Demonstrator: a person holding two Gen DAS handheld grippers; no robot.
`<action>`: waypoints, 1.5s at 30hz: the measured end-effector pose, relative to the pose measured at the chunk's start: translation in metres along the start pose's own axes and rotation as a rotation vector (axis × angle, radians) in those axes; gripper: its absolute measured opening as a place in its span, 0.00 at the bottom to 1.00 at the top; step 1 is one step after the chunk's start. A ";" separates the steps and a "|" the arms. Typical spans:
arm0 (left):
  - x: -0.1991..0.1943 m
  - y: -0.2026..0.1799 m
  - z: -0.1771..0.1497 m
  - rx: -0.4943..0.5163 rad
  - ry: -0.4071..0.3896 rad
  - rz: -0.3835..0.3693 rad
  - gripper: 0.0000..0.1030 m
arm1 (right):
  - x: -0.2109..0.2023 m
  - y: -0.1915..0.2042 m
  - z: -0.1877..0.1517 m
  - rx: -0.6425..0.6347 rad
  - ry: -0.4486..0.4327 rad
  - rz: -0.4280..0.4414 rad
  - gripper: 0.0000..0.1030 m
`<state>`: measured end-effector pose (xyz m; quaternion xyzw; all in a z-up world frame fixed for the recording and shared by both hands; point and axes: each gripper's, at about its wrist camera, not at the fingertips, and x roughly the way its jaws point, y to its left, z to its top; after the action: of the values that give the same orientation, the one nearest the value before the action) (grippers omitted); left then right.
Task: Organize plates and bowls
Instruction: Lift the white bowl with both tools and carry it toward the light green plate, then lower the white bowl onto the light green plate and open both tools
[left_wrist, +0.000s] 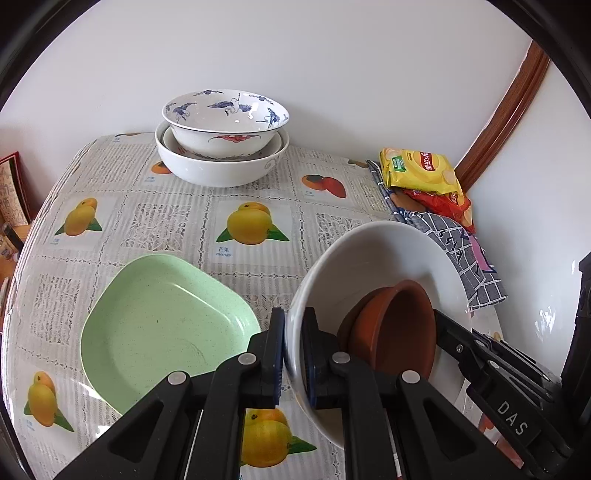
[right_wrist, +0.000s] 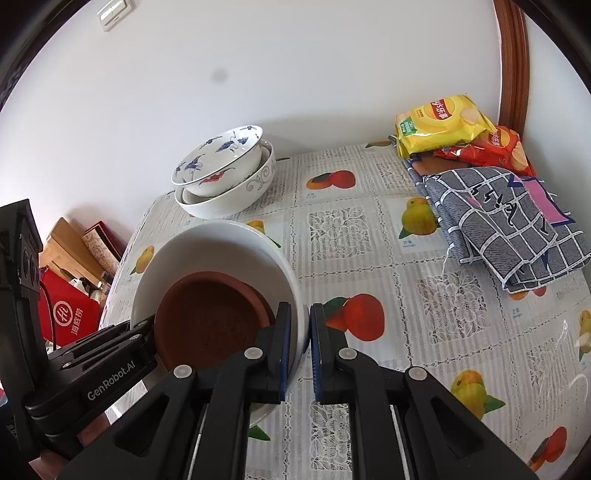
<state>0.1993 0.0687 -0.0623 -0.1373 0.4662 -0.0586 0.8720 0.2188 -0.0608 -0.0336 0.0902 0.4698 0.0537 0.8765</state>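
Note:
A large white bowl (left_wrist: 369, 251) (right_wrist: 221, 243) holds two nested brown saucers (left_wrist: 399, 325) (right_wrist: 207, 314) that lean against its wall. My left gripper (left_wrist: 293, 332) is shut on the bowl's left rim, and my right gripper (right_wrist: 301, 325) is shut on the opposite rim. A pale green plate (left_wrist: 162, 325) lies on the table just left of the bowl. At the back by the wall stands a stack of bowls (left_wrist: 225, 147) (right_wrist: 225, 173), with a blue-patterned one on top.
The table (right_wrist: 369, 258) has a fruit-print cloth. A yellow chip bag (left_wrist: 417, 170) (right_wrist: 439, 122), a red bag (right_wrist: 495, 147) and a folded checked cloth (left_wrist: 465, 258) (right_wrist: 509, 221) fill its right back corner. Red boxes (right_wrist: 70, 314) stand beyond the left edge.

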 end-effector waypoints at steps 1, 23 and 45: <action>0.000 0.002 0.000 -0.003 0.000 0.001 0.09 | 0.001 0.002 0.000 -0.001 0.001 0.002 0.10; -0.007 0.042 -0.004 -0.060 -0.007 0.028 0.09 | 0.021 0.038 -0.006 -0.045 0.034 0.030 0.09; -0.009 0.089 -0.014 -0.120 0.002 0.061 0.09 | 0.046 0.075 -0.018 -0.096 0.084 0.060 0.09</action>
<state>0.1802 0.1534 -0.0885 -0.1751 0.4739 -0.0039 0.8630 0.2287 0.0230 -0.0647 0.0598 0.5004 0.1059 0.8572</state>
